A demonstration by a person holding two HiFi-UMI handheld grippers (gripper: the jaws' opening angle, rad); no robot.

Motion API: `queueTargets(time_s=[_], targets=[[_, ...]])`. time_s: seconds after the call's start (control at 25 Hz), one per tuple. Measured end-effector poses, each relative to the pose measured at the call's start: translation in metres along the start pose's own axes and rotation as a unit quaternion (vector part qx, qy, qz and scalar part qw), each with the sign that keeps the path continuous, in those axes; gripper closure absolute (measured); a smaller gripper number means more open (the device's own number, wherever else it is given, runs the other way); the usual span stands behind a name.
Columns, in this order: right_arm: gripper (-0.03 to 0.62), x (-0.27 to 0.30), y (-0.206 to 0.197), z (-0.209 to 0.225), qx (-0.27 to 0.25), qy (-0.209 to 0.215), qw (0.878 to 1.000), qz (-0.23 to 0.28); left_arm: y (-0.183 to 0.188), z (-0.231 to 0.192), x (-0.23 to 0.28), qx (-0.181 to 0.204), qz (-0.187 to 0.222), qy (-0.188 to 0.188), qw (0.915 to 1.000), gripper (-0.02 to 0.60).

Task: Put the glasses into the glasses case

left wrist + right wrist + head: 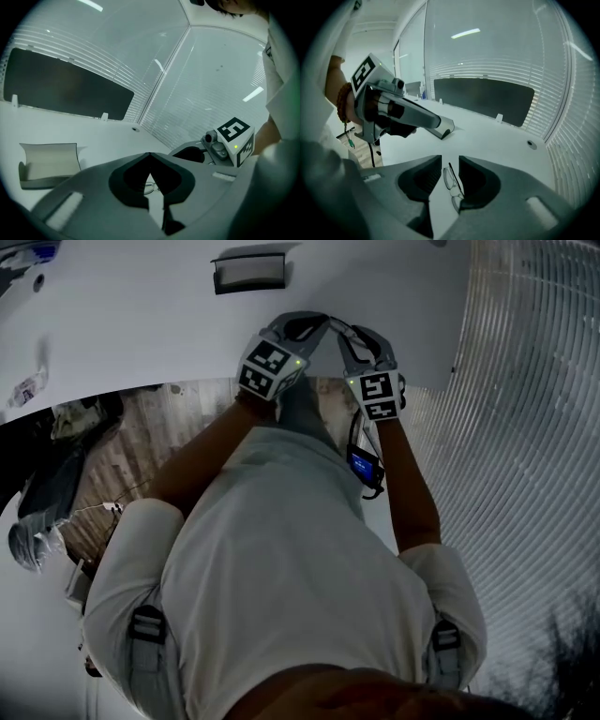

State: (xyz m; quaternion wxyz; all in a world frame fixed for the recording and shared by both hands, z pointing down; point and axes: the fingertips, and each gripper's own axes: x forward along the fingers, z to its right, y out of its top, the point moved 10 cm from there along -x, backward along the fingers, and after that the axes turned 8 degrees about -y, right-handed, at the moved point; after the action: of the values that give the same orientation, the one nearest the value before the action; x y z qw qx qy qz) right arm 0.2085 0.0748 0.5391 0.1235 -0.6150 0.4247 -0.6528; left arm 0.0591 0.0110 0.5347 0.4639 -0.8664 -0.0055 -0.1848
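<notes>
Jaws of the right gripper (pixel 450 160) stand apart, the glasses (pixel 449 181) lying between them on the surface (pixel 487 136); the left gripper (pixel 150 154) is closed.

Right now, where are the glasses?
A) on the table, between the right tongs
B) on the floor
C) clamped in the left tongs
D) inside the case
A: the glasses lie flat on the table, in the gap between the open right tongs.
</notes>
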Motion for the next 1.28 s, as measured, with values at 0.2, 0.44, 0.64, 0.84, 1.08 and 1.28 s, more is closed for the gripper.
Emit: queueTargets(time_s=[0.2,0.44,0.64,0.84,1.08,1.28], targets=[[0.441,0.026,-0.029,0.001,-0.029,0.017,0.999,-0.038,-0.02,-0.015,0.017,-0.014,-0.016,0.001,0.9998,0.58],[0.413,0.042,-0.047,0.007,-0.067,0.031,0.995,-0.069,-0.031,-0.025,0.035,-0.021,-0.025,0.004,0.9995,0.58],[0.413,0.058,-0.058,0.018,-0.09,0.044,0.991,-0.085,-0.037,-0.033,0.049,-0.019,-0.036,0.005,0.9991,0.58],[0.413,0.062,-0.064,0.014,-0.107,0.057,0.988,-0.1,-0.043,-0.034,0.048,-0.026,-0.039,0.007,0.9989,0.58],[0.446,0.063,-0.067,0.008,-0.138,0.067,0.983,-0.103,-0.048,-0.035,0.042,-0.03,-0.044,0.013,0.9985,0.58],[0.474,0.06,-0.066,0.008,-0.145,0.058,0.983,-0.095,-0.049,-0.035,0.036,-0.03,-0.036,0.017,0.9988,0.58]])
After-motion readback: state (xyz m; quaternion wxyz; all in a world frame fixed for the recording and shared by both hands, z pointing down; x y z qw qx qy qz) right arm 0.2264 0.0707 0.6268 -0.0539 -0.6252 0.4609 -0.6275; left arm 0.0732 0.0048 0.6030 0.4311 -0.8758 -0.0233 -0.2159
